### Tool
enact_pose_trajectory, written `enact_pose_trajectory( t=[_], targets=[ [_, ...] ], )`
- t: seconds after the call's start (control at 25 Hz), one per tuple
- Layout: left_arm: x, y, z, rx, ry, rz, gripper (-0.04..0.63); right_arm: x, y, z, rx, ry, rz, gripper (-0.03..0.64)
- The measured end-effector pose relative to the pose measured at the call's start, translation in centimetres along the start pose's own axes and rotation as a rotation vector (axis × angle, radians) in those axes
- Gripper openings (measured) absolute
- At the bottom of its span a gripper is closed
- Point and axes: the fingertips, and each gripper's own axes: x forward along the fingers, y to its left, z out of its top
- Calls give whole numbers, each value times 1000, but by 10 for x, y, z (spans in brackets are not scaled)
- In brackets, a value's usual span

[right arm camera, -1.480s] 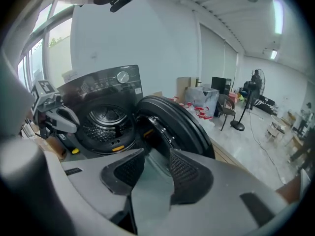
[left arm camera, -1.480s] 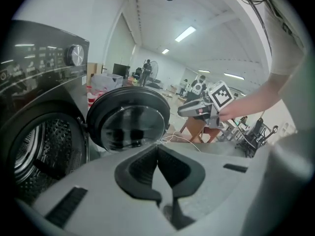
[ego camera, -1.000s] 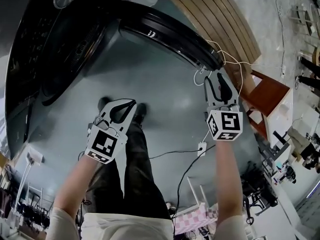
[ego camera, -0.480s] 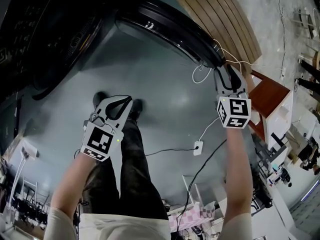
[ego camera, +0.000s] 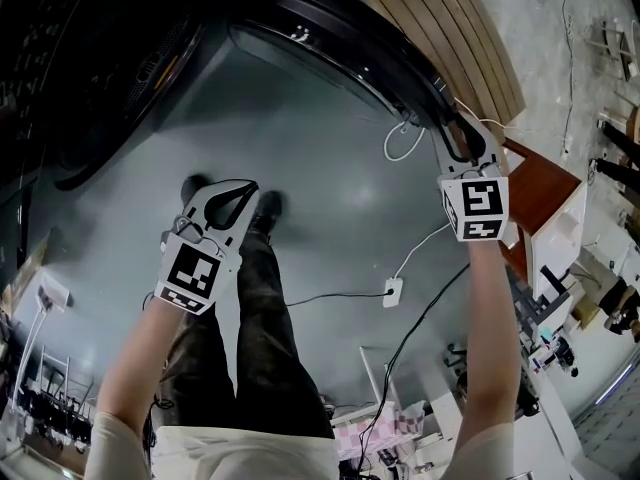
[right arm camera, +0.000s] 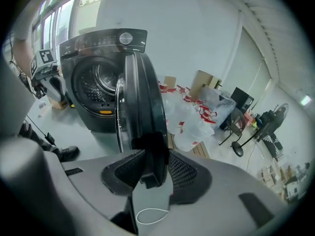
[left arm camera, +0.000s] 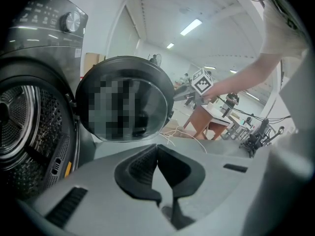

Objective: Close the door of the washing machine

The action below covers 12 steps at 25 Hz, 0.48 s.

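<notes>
At the far left stands the washing machine (ego camera: 90,78), its drum (left arm camera: 19,117) gaping. Your left gripper (ego camera: 245,190) hangs over the grey floor (ego camera: 330,198) near your feet, well apart from the machine. Its jaws are pressed together with nothing between them, and it plays no part right now.

The door (ego camera: 340,48) is swung wide open. It stands out from the machine as a dark arc that runs across the far side to the right, and its free edge ends just at your right gripper (ego camera: 452,128).

That is where things have changed. A second ago the right gripper hung short of the rim, jaws wider and empty. Since then it has gone forward and rolled to line up with the rim, and the jaws have just been closing. The door's free edge (right arm camera: 145,107) now stands between them. The pads look to bear on it from both sides, though dark rim against dark pads makes the contact hard to judge. They are held at a middling width by the rim's thickness.

A white cable (ego camera: 405,143) loops on the floor just beside that edge, clear of the jaws.

For the task, you now have your hold. I judge that the swing left toward the drum opening comes next, and the door has not started to move.
</notes>
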Motion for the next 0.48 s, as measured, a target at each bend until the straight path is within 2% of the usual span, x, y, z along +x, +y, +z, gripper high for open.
enact_pose_trajectory(
  t=[0.48],
  targets=[
    [14, -4, 4, 14, 12, -6, 9, -2, 16, -2, 24, -5, 20, 160]
  ],
)
